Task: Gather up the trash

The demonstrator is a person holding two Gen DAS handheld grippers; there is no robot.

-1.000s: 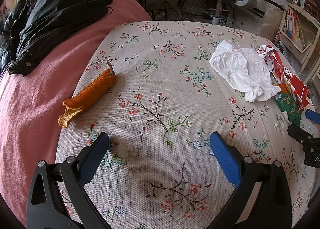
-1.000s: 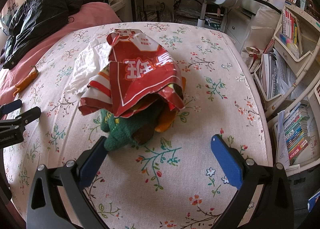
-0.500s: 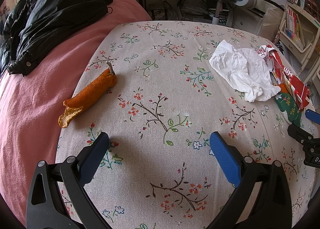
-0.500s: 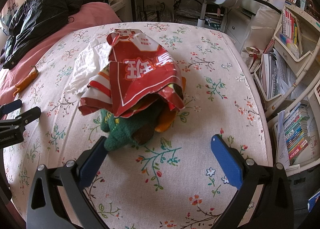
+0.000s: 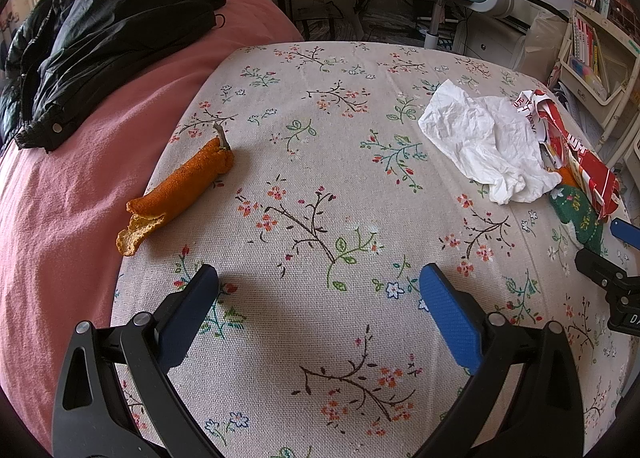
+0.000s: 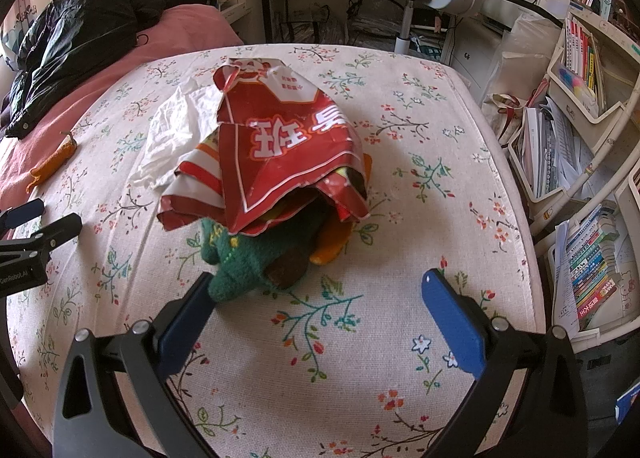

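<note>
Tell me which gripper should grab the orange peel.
Left. The orange peel lies just ahead-left of the open left gripper; the right gripper faces the red wrapper.

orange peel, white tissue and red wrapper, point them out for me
orange peel (image 5: 182,185), left wrist view, middle of the strip
white tissue (image 5: 486,137), left wrist view, crumpled centre
red wrapper (image 6: 288,149), right wrist view, printed top face

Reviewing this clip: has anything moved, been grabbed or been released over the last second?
Nothing visibly changed: both grippers, left and right, stay open and empty over the floral cloth, and the orange peel, white paper and red wrapper lie where they did.
</note>
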